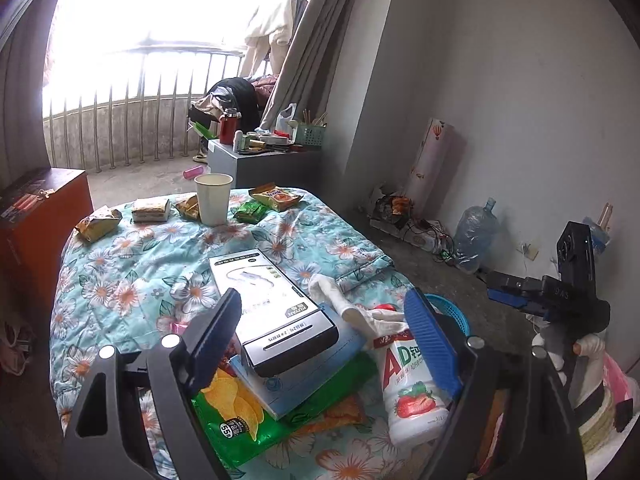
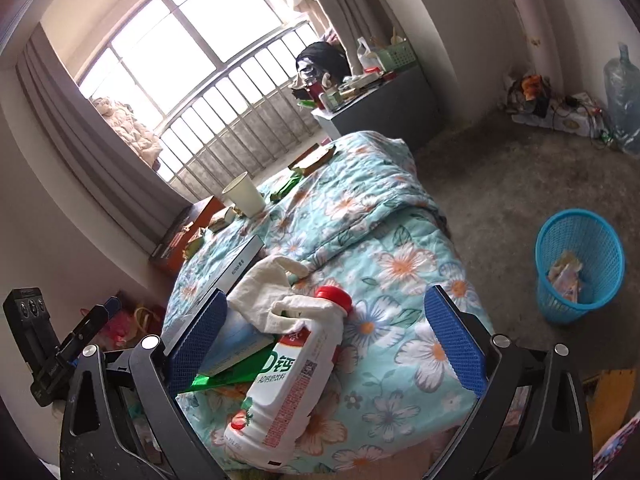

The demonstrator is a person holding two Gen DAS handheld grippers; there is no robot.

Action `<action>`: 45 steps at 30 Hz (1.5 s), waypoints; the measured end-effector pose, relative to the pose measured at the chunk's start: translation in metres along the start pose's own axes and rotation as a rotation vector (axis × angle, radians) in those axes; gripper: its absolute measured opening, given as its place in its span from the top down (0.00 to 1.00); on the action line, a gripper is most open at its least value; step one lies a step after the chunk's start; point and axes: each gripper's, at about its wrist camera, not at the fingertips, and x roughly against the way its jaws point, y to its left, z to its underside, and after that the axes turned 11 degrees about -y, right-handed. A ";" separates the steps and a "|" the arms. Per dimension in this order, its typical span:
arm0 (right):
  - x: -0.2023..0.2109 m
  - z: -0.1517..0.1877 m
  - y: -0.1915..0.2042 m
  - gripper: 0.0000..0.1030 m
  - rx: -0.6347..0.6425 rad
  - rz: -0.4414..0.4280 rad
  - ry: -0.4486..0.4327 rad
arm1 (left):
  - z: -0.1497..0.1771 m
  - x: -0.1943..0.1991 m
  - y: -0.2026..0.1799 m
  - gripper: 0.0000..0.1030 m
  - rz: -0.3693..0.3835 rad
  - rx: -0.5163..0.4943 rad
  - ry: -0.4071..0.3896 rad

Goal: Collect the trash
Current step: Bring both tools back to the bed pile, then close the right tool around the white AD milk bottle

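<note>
Right wrist view shows the right gripper (image 2: 326,338) wide and empty over the yogurt-drink bottle (image 2: 284,384) on the bed (image 2: 400,240), blue wastebasket (image 2: 580,264) at three o'clock holding only a few wrappers, so most trash remains.

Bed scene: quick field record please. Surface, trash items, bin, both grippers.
surface: floral quilt on the bed
near items: white milk bottle lying on its side, white cloth draped over its neck, green chip bag, boxes stacked on it
far items: paper cup upright, snack packets around it
bin: blue basket on the floor beside the bed, some trash inside
left gripper: open, holds nothing
right gripper: open, holds nothing
</note>
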 end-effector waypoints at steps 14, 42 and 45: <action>-0.037 0.053 0.012 0.16 -0.183 -0.083 0.257 | 0.021 0.001 -0.005 0.36 0.119 0.043 0.001; -0.053 0.063 -0.006 0.41 -0.247 -0.099 0.365 | 0.042 -0.031 -0.025 0.69 0.209 0.005 0.075; -0.047 0.063 -0.010 0.42 -0.246 -0.101 0.353 | 0.042 -0.036 -0.031 0.69 0.201 -0.020 0.079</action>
